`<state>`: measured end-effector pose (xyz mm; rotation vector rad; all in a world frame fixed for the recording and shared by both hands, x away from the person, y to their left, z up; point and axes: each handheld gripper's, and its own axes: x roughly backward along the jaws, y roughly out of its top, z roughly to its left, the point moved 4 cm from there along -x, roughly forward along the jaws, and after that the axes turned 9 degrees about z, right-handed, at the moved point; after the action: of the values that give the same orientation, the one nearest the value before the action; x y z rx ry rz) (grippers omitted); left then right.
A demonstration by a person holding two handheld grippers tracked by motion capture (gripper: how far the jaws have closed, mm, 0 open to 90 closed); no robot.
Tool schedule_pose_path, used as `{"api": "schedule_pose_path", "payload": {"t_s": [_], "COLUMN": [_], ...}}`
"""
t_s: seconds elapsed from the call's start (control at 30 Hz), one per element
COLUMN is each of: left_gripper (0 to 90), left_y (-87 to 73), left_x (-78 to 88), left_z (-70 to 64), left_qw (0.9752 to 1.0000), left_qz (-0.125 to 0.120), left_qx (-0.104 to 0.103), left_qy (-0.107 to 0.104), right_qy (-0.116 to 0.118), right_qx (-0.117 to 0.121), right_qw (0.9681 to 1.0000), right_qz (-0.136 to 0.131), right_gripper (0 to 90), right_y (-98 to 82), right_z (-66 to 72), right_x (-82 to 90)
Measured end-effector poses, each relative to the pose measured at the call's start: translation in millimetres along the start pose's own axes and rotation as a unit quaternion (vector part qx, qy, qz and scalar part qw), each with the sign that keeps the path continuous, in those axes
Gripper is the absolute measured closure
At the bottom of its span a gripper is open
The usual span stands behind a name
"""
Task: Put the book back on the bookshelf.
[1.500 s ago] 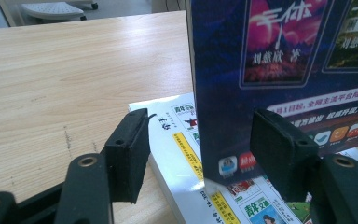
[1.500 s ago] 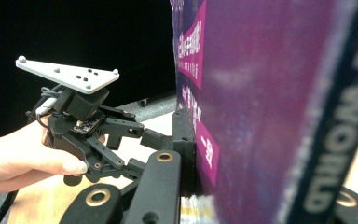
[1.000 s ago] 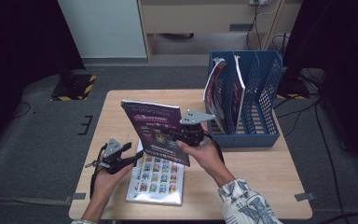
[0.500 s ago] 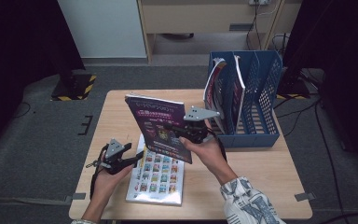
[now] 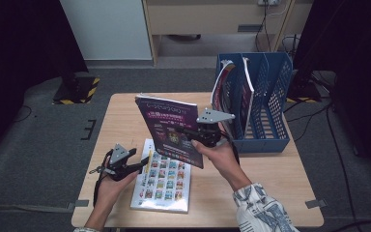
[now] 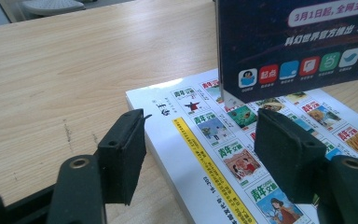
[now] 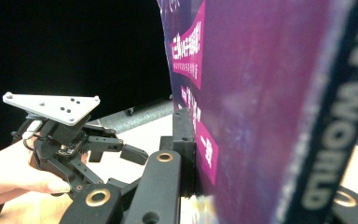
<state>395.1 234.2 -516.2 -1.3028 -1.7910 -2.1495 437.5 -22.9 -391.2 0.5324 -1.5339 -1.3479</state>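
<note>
Purple magazine (image 5: 171, 129) now stands higher and more upright than a second ago — pinched in the right gripper (image 5: 199, 134), clear of the table (image 5: 280, 188), likely bound for the blue file rack (image 5: 265, 104). Left gripper (image 5: 142, 163) waits spread beside the flat magazine (image 5: 163, 181).

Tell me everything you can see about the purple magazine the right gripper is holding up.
The purple magazine is a thin, glossy softcover with a dark purple cover, magenta banners, white lettering and a row of small coloured icons along its lower edge. It is lifted off the table, standing nearly upright and tilted, above the white magazine that lies flat. The right gripper is shut on its right edge, a black jaw pressed against the cover. Nothing else touches it; its lower corner hangs just over the white magazine.
</note>
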Motion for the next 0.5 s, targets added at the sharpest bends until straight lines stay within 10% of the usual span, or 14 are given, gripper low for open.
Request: {"api": "schedule_pose_path", "payload": {"t_s": [0.5], "left_gripper": [33.8], "left_y": [-0.5], "left_x": [-1.3], "left_z": [-1.7], "left_qw": [0.9999], "left_qz": [0.005], "left_qx": [-0.008], "left_qy": [0.003], "right_qy": [-0.014], "right_qx": [-0.002], "right_qw": [0.9998], "right_qz": [-0.011], "right_gripper": [84.3], "right_y": [-5.5], "right_z": [-14.2], "right_x": [31.4]}}
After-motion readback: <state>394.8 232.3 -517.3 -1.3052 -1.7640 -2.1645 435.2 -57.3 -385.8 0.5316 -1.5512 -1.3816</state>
